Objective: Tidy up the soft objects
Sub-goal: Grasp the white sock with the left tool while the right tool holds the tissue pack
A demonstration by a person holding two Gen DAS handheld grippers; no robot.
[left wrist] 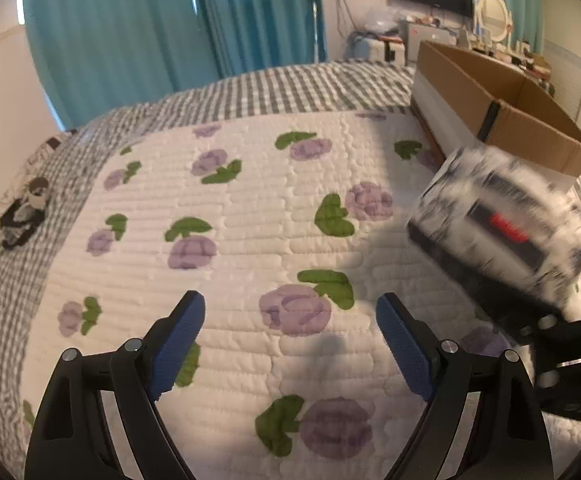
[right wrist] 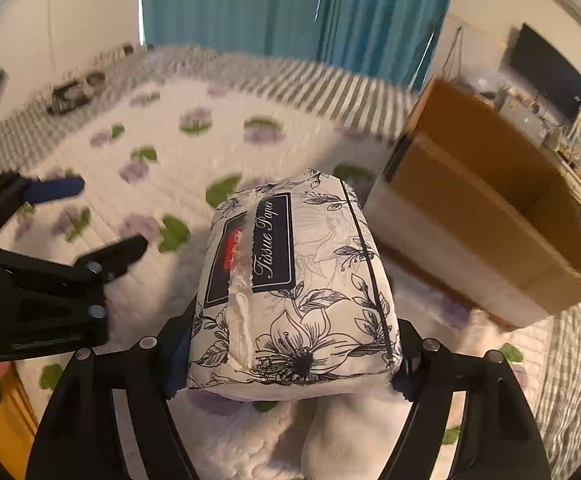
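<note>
My right gripper (right wrist: 290, 364) is shut on a white tissue pack (right wrist: 294, 276) with black flower print and a dark "Tissue Paper" label, held above the bed. The pack shows blurred in the left wrist view (left wrist: 502, 224), at the right. An open cardboard box (right wrist: 486, 208) stands on the bed to the right of the pack; it also shows in the left wrist view (left wrist: 502, 108). My left gripper (left wrist: 290, 340) is open and empty above the floral quilt (left wrist: 230, 240). It appears at the left of the right wrist view (right wrist: 102, 216).
A small dark and white soft item (left wrist: 26, 212) lies on the checked bedspread (left wrist: 270, 88) at the far left. A white fluffy object (right wrist: 354, 436) lies under the held pack. Teal curtains (left wrist: 150, 28) hang behind the bed. A cluttered dresser (left wrist: 490, 36) stands at the back right.
</note>
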